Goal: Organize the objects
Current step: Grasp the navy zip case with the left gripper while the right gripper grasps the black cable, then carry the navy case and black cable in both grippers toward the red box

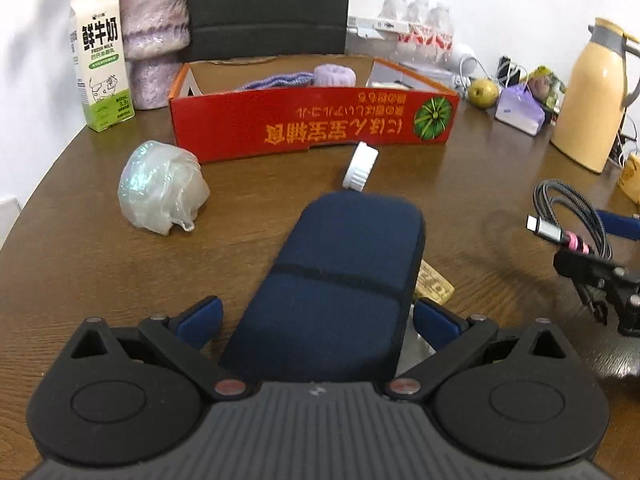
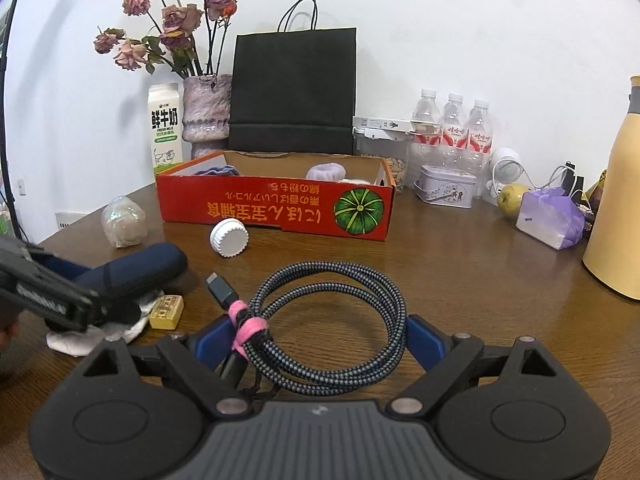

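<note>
Nearest the lens, the left gripper [image 1: 318, 316] has a dark blue case [image 1: 340, 276] between its blue pads [image 1: 200, 320]; the case fills the gap and looks lifted off the table, so I judge it gripped, though actual pad contact is hidden behind the case. The right gripper [image 2: 320, 336] stands wide around a coiled braided cable [image 2: 328, 316] bound with a pink tie [image 2: 246, 330]; the loop spans pad to pad and seems held, can't confirm pressure. Beyond the fingers: a small yellow block [image 2: 166, 312] on a white cloth [image 2: 96, 338] under the case, a white ribbed cap [image 1: 360, 166] just in front of the red cardboard box [image 1: 312, 122], and a crumpled clear wrapper [image 1: 160, 188] to the left. The box already holds purple knit items [image 1: 334, 76]. Step in hand: both hands loaded, carrying toward the box. Next move likely calls for clearing the box's near wall, then spreading the fingers over free floor inside. Cap and wrapper remain on the wooden table [image 1: 80, 280].
</note>
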